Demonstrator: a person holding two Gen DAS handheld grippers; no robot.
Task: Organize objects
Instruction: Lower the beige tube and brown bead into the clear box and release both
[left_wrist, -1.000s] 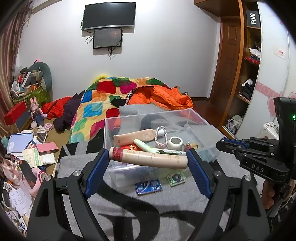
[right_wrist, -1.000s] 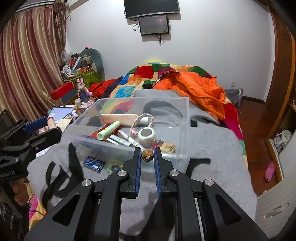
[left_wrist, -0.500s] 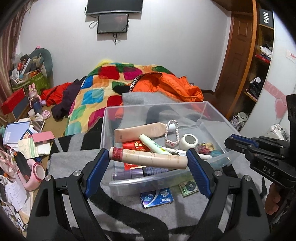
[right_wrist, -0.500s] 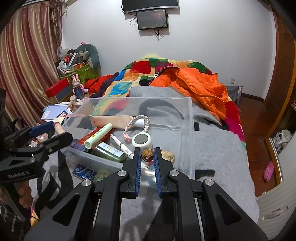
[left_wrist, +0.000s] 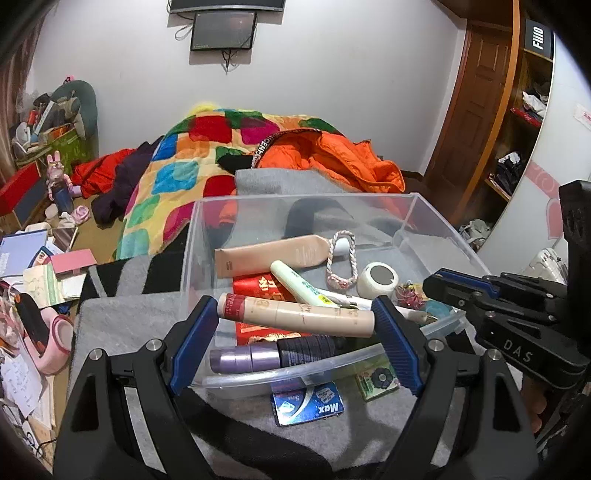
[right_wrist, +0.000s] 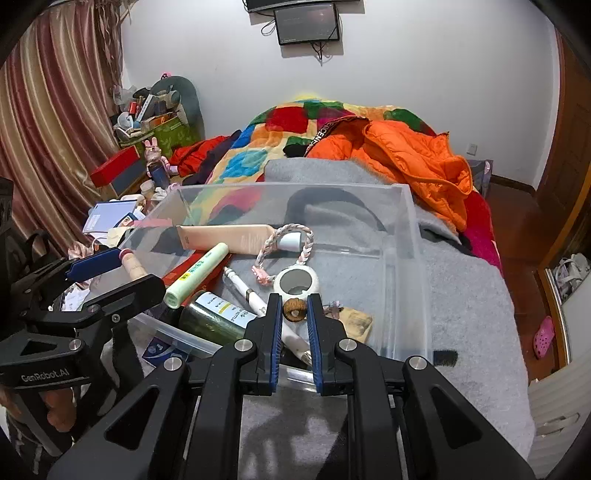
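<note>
With most items already in the clear bin (left_wrist: 436, 218) ahead, my left claw (left_wrist: 295, 319) clamps a beige tube (left_wrist: 295, 314) lengthwise and my right claw (right_wrist: 294, 310) pinches a brown nut (right_wrist: 294, 309), both over its near rim, unreleased.

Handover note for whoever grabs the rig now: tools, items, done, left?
Left tool: shut endwise on the beige tube, held over the clear bin.
Right tool: shut on a small brown nut-like bead, also over the bin.
Done: pale green stick, braided loop, white round case and purple bottle are in the bin.
Left: release both items; blue packet and green packet lie on the grey blanket outside the bin.
</note>
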